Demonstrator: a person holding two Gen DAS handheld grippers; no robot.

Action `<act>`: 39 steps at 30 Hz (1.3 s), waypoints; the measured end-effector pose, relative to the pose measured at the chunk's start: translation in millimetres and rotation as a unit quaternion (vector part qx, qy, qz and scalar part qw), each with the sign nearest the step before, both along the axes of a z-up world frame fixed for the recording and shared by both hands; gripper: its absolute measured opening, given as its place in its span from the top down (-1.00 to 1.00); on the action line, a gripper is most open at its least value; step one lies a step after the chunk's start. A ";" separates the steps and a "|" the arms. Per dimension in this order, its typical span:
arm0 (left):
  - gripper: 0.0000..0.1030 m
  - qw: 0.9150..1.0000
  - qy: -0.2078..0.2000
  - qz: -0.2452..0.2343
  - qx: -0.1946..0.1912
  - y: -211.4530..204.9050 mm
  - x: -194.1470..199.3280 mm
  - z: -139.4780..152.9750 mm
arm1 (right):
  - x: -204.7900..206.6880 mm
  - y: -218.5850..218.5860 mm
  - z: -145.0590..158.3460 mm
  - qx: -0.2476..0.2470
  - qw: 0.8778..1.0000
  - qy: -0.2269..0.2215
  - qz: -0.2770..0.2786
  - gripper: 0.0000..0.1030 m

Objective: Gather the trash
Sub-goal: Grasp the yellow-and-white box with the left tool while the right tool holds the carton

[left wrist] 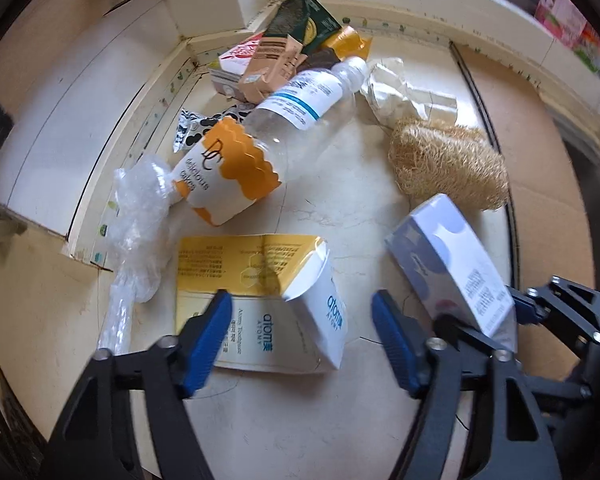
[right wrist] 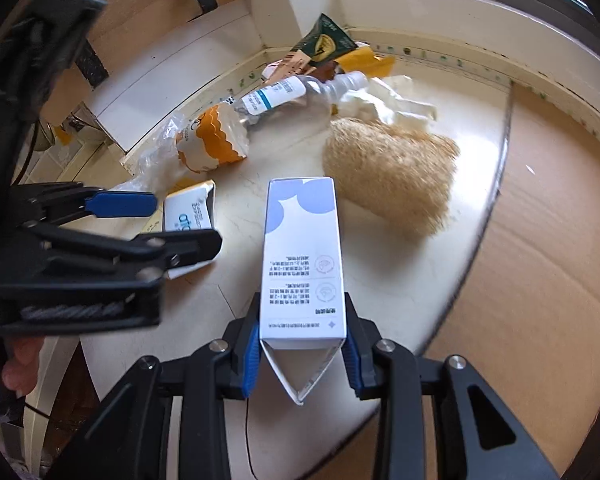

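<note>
My right gripper (right wrist: 300,354) is shut on a white and lavender carton (right wrist: 302,256), held above the floor; the carton also shows in the left wrist view (left wrist: 452,264). My left gripper (left wrist: 302,320) is open over a flattened yellow and white Atomy box (left wrist: 260,280), its fingers astride the box, which also shows in the right wrist view (right wrist: 190,216). Beyond lie a clear plastic bottle (left wrist: 300,108), an orange and white paper cup sleeve (left wrist: 228,172), crumpled clear plastic (left wrist: 140,208) and a straw-coloured loofah (left wrist: 448,164).
More cartons and wrappers (left wrist: 284,44) pile in the far corner against the cream baseboard (left wrist: 140,120). Crumpled white paper (left wrist: 396,88) lies by the bottle. Brown cardboard (right wrist: 540,260) covers the floor to the right of the pale marble floor (left wrist: 340,200).
</note>
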State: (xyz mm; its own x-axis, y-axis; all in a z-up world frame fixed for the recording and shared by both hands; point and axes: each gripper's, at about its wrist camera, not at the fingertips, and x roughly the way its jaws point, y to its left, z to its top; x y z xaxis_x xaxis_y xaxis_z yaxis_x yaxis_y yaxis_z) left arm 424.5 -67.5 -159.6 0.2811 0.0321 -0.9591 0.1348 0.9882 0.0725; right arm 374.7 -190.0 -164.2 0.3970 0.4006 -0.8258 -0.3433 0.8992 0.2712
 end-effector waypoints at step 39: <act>0.38 0.991 -0.119 -0.045 -0.050 6.2 -139.6 136.7 | -96.7 -10.5 88.4 0.032 0.997 -0.057 -0.028 0.34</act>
State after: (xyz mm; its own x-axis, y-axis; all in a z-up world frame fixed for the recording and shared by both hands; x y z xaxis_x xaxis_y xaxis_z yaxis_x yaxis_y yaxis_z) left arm 284.9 -61.3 -22.9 0.4973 -0.0957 -0.8623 0.2139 0.9767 0.0150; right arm 277.9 -200.5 -75.7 0.5095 0.4261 -0.7476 -0.3251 0.8997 0.2912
